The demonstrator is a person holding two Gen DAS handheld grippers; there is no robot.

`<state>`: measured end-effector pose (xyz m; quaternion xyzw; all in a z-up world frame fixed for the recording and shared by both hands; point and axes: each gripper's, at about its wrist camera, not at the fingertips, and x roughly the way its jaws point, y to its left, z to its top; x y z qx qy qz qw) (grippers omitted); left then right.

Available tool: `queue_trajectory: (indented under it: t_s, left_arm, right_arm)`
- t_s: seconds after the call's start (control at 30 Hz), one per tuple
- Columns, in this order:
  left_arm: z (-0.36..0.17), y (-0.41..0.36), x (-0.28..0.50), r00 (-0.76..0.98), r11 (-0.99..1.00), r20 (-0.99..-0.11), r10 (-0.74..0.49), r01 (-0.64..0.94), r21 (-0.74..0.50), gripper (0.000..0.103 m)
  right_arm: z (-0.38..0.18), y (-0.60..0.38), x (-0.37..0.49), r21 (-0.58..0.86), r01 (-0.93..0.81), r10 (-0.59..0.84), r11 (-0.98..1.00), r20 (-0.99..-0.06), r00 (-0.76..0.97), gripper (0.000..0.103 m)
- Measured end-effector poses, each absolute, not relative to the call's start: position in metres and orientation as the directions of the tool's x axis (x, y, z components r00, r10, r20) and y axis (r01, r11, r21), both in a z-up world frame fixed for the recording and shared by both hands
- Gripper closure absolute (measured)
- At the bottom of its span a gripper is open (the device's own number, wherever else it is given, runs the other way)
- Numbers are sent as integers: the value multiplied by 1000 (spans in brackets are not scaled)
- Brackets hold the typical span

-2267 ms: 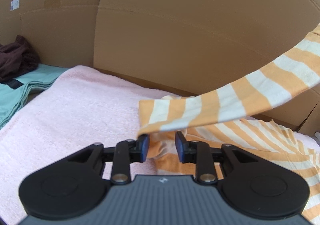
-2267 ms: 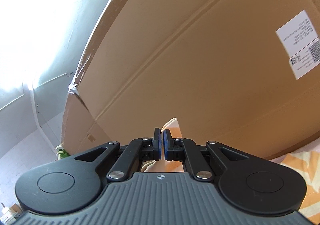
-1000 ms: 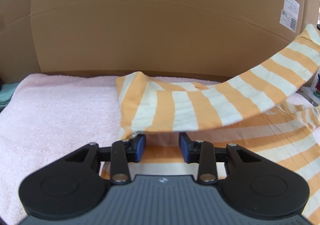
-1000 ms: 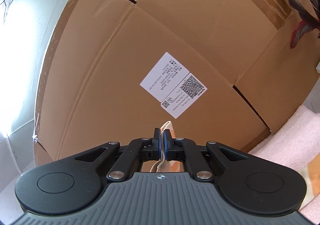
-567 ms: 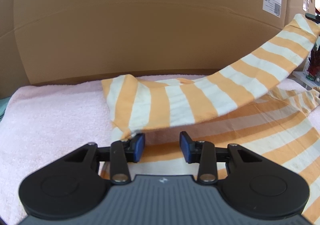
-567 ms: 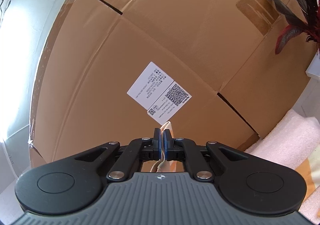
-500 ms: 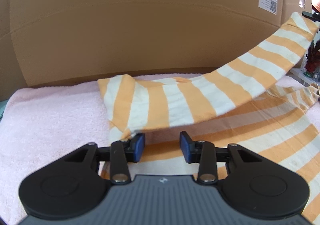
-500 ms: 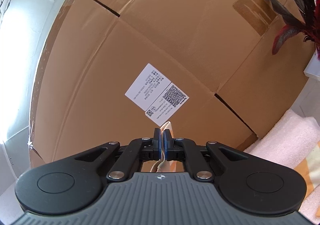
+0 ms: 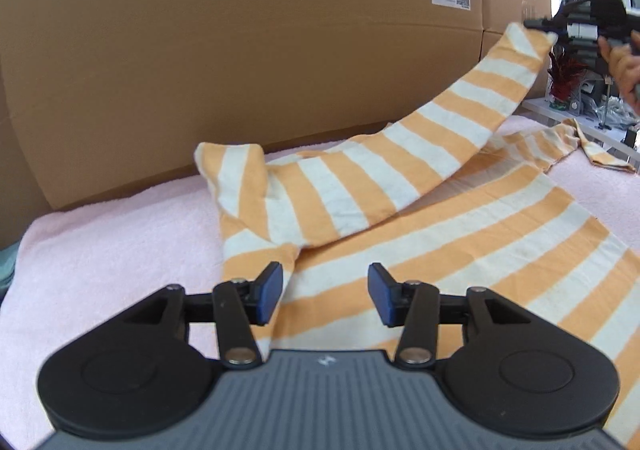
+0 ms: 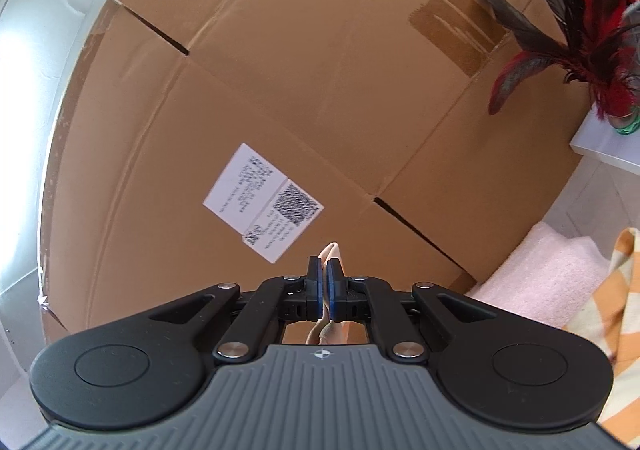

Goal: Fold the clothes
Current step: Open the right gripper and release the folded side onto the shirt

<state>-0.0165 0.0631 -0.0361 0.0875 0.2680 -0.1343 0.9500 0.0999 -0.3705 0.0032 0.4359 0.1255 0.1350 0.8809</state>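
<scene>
**Black grippers with blue pads**

The left gripper (image 9: pixel 325 292) and right gripper (image 10: pixel 324 284) share one build: black linkage arms, silver rivets, round black side housings, blue fingertips (image 9: pixel 269 292), and a ribbed grey body bearing a small white mark.

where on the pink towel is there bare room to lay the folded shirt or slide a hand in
Bare pink towel lies left of the striped shirt, bordered behind by the cardboard box. A thin strip shows at the far right, by the trailing sleeve end. The middle and right are crowded: shirt body, plus the sleeve that the right tongs hold up.
</scene>
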Motion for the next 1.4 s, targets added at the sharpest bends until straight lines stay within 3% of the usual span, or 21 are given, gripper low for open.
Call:
queue_trajectory:
  t_s: [0.53,0.67,0.77,0.9,1.0,1.13,1.17,1.3,1.33,1.4]
  left_arm:
    - [-51,80,-23,806,965,-560,-191,260,45,50]
    - [-51,79,-24,808,965,-561,-181,255,55,48]
    - [-51,79,-24,807,966,-563,-177,253,59,47]
    - [-51,77,-23,808,967,-563,-171,248,62,46]
    - [-51,75,-25,815,967,-557,-162,244,76,44]
    - [-50,76,-26,818,967,-551,-166,244,72,43]
    - [-50,76,-26,818,967,-550,-169,245,67,43]
    - [-50,81,-26,817,968,-546,-185,247,41,43]
    - [-50,82,-26,821,969,-540,-186,244,37,43]
    - [-47,86,-30,836,972,-515,-188,233,24,43]
  right_arm:
    - [-60,-394,102,738,123,199,663,-333,922,99]
    - [-66,-387,100,642,251,61,725,-422,905,94]
    - [-55,-376,85,642,207,60,738,-369,928,94]
    - [-49,-336,84,689,-18,328,724,-321,888,94]
    - [-62,-312,91,718,-47,425,695,-357,831,94]
    - [-82,-317,95,724,58,372,687,-420,828,96]
    - [-86,-322,95,721,86,346,688,-430,834,103]
    - [-88,-333,88,728,166,277,665,-447,850,103]
    - [-82,-328,82,725,155,274,671,-437,857,97]
    - [-68,-312,66,737,77,318,671,-380,869,97]
